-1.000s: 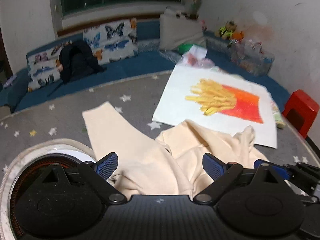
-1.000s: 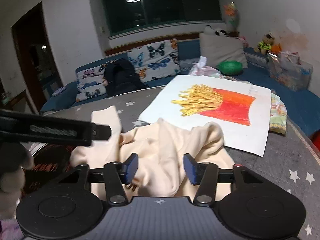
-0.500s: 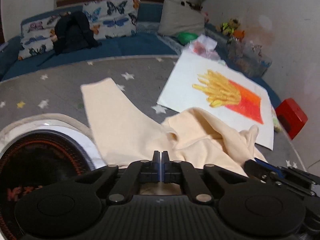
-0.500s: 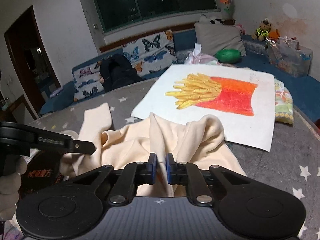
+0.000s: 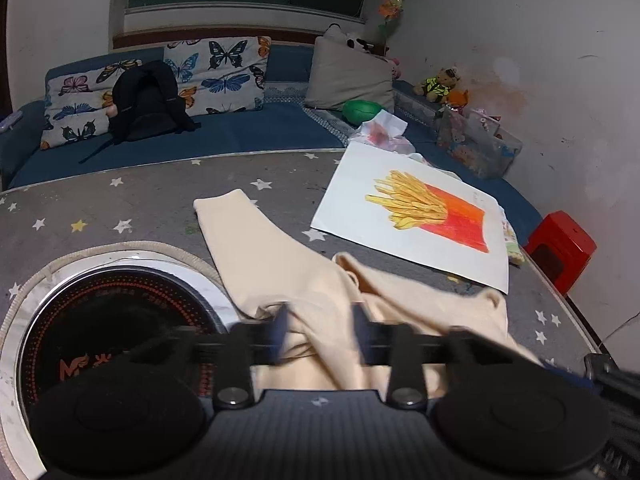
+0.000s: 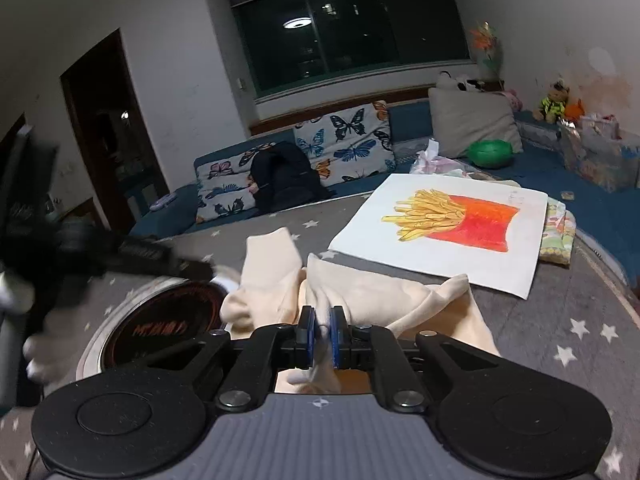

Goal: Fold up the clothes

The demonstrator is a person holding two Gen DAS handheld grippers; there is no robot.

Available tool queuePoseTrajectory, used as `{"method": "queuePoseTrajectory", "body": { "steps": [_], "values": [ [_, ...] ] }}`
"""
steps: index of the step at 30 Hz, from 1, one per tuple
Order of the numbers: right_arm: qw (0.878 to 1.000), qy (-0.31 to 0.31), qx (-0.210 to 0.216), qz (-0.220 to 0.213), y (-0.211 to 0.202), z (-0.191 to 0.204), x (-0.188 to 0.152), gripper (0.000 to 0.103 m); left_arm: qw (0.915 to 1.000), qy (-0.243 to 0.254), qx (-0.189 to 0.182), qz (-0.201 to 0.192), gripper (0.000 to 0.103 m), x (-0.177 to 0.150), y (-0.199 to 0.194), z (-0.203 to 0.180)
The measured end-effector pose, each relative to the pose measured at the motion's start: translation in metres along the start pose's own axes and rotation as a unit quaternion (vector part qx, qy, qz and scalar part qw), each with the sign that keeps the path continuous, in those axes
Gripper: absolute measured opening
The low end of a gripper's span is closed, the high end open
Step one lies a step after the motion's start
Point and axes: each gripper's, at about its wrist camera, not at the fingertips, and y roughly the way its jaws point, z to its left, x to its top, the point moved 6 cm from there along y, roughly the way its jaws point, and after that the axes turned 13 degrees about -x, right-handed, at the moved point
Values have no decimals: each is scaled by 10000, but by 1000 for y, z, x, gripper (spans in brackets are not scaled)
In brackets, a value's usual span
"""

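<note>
A cream garment (image 5: pixel 280 264) lies crumpled on the grey star-patterned table (image 5: pixel 140 200), one long part stretching toward the far side. My left gripper (image 5: pixel 318 336) is blurred with motion, its fingers apart and cloth lying between them. In the right wrist view the same garment (image 6: pixel 380 292) is bunched in front, and my right gripper (image 6: pixel 321 334) is shut on a fold of it. The left gripper also shows there as a dark blurred bar (image 6: pixel 160 260) at the left.
A fries picture on white board (image 5: pixel 420 216) lies at the table's right. A round black induction hob (image 5: pixel 104 332) is set in the table at the left. Beyond are a blue sofa (image 5: pixel 240 128) with cushions, a black backpack (image 5: pixel 148 100) and a red stool (image 5: pixel 560 248).
The left gripper closed half a second ago and has now opened again, moving fast. The right gripper closed on the garment and stays shut on it, lifted slightly.
</note>
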Motion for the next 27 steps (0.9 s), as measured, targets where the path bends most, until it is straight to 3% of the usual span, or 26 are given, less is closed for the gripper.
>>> {"method": "queuePoseTrajectory", "body": {
  "steps": [3,6,11,12,14,16,22,27],
  "values": [
    [10000,-17,-73,54,-4,-1,-8,9,9995,311,-25,106,50,-7,13,-15],
    [9997,12,-189,177,2,-5,-14,9,9980,553,183,240,50,-16,31,-22],
    [9993,5,-293,247,8,-9,-18,9,9970,591,243,429,48,-27,54,-23],
    [9992,-3,-311,262,9,-9,-19,9,9967,619,256,461,46,-29,58,-23],
    [9990,-17,-345,291,11,-10,-21,9,9962,648,255,518,24,-35,65,-22],
    [9985,-80,-433,309,14,-10,-23,10,9962,595,235,585,8,-39,70,-19],
    [9978,-222,-496,383,21,-9,-28,12,9981,461,154,380,7,-42,52,-11],
    [9989,-58,-369,296,16,-8,-28,10,9998,189,-14,33,6,-40,11,-3]
  ]
}}
